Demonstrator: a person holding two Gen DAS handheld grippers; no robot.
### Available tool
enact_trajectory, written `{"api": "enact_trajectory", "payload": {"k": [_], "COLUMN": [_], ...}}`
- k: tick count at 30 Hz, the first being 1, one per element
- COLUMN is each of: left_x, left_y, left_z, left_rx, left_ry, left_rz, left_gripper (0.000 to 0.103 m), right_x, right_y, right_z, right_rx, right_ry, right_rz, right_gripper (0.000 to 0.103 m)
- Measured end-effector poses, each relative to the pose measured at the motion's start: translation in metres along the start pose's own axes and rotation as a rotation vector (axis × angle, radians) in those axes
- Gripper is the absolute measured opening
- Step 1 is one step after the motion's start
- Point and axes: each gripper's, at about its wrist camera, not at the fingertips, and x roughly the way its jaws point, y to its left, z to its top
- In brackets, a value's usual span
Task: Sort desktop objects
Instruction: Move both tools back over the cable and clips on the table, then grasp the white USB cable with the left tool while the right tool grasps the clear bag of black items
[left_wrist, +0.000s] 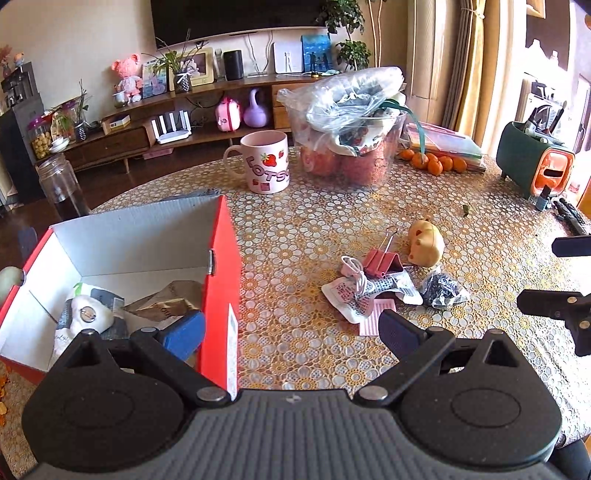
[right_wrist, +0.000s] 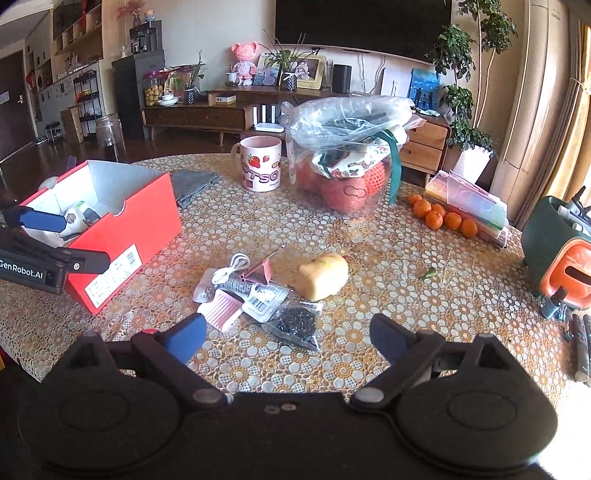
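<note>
- Cardboard box (right_wrist: 122, 218), red outside and white inside, is sitting open at the table's left, already holding a few sorted bits.
- Left gripper (left_wrist: 291, 328) is hanging over the box's right wall, jaws spread wide with nothing between them.
- Right gripper (right_wrist: 288, 338) is hovering wide open and empty, nearer the unsorted heap than the left one is.
- Yellow toy (right_wrist: 325, 275) is lying just right of the heap, ahead of the right gripper.
- Small clutter is waiting between box and toy: black-bead bag (right_wrist: 295, 325), pink comb (right_wrist: 221, 312), pink binder clip (right_wrist: 260, 273), white cable (right_wrist: 232, 267).
</note>
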Motion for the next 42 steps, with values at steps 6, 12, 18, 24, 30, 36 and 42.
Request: {"api": "enact_trajectory", "payload": {"k": [6, 12, 18, 24, 30, 36, 42], "left_x": [0.029, 0.061, 0.091, 0.118, 0.139, 0.147, 0.147], "left_y": [-0.02, -0.031, -0.035, -0.036, -0.038, -0.035, -0.035], "left_z": [0.01, 0.014, 0.023, 0.028, 0.028, 0.026, 0.026], "left_rx": [0.004, 0.016, 0.018, 0.001, -0.011, -0.037, -0.062], "left_ry": [0.033, 0.054, 0.078, 0.117, 0.15, 0.157, 0.148], "left_rz": [-0.011, 0.005, 0.018, -0.011, -0.023, -0.047, -0.083], "left_gripper": [0.1, 0.1, 0.1, 0.1, 0.099, 0.094, 0.074], "right_x": [0.02, 0.046, 0.07, 0.094, 0.115, 0.126, 0.133], "right_y": [-0.009, -0.011, -0.013, -0.014, -0.013, -0.014, -0.015], "right_z": [-0.011, -0.016, -0.015, -0.011, -0.011, -0.013, -0.014], "right_rx": [0.018, 0.016, 0.027, 0.03, 0.046, 0.058, 0.071], "right_ry": [0.02, 0.037, 0.027, 0.044, 0.065, 0.078, 0.091], "right_rz": [0.009, 0.021, 0.02, 0.032, 0.032, 0.038, 0.041], "right_gripper": [0.095, 0.095, 0.093, 0.091, 0.086, 0.081, 0.074]}}
